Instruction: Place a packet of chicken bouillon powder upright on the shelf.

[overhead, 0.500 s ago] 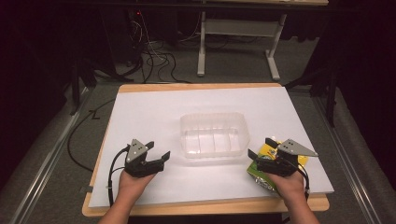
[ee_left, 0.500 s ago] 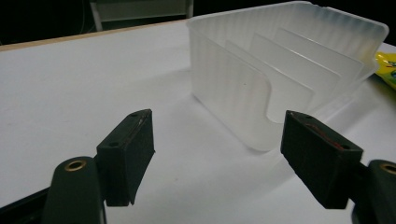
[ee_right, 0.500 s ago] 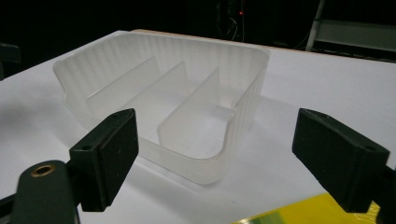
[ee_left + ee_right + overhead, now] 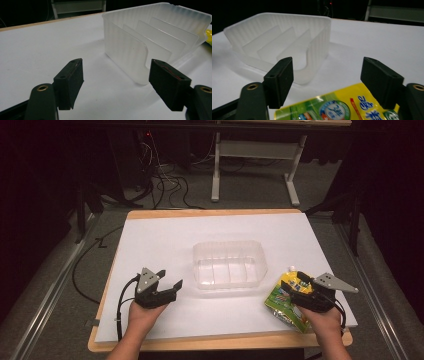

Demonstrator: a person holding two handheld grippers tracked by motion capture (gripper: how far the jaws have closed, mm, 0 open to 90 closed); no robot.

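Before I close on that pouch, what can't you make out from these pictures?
- Pouch: its lower part is cut off by the bottom edge of the right gripper view; in the high view the right gripper and hand cover much of it.
- Pouch print: too small or blurred to read.
- Clear tray: its far end is cut off in the left gripper view.

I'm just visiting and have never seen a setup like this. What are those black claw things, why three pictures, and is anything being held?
A person holds a hand tool in each hand: the left gripper and the right gripper. One picture looks down from above; the other two come from small cameras riding on each gripper, looking along its black jaws. On the white table stands a clear plastic tray with dividers. A yellow-green drink pouch lies under the right gripper. Both grippers are open; nothing is held.
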